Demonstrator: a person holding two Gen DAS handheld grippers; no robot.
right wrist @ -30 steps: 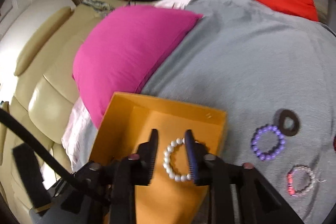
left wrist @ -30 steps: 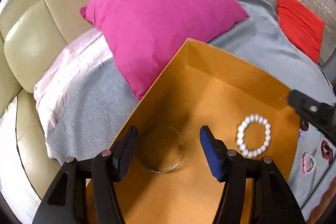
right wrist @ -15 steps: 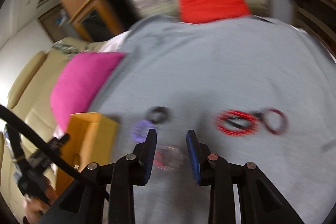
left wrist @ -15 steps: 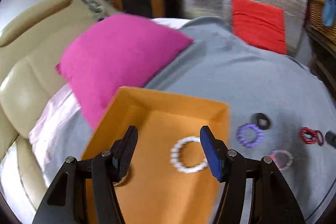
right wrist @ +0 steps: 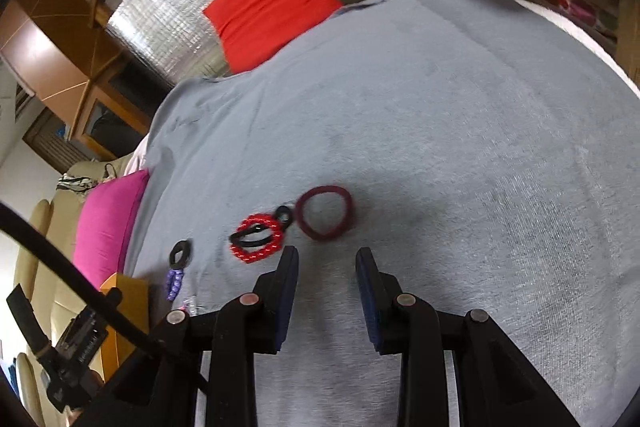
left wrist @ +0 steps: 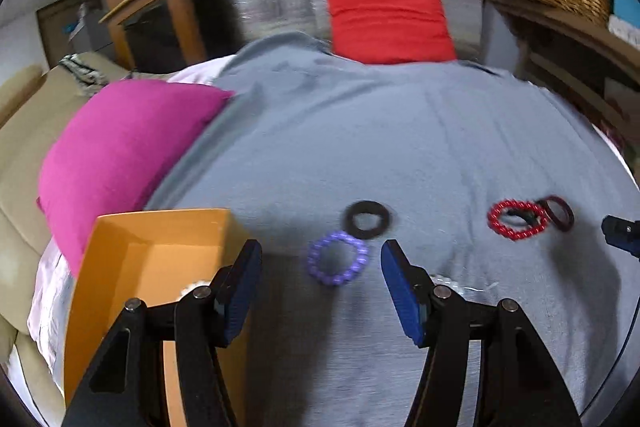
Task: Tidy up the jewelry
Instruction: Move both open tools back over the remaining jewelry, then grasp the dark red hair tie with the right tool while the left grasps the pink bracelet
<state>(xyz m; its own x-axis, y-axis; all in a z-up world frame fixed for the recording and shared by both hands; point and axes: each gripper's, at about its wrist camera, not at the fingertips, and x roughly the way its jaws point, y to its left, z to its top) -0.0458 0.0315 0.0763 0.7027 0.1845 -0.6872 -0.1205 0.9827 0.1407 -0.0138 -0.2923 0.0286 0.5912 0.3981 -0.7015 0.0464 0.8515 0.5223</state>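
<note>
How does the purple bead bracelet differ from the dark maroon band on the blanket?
The purple bead bracelet is made of round beads; the dark maroon band is a smooth loop. The purple one lies near the orange box; the maroon one beside the red bead bracelet. Both lie flat, ungripped.

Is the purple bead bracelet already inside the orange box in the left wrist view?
No, the purple bead bracelet lies on the grey blanket, to the right of the orange box and outside its walls.
</note>
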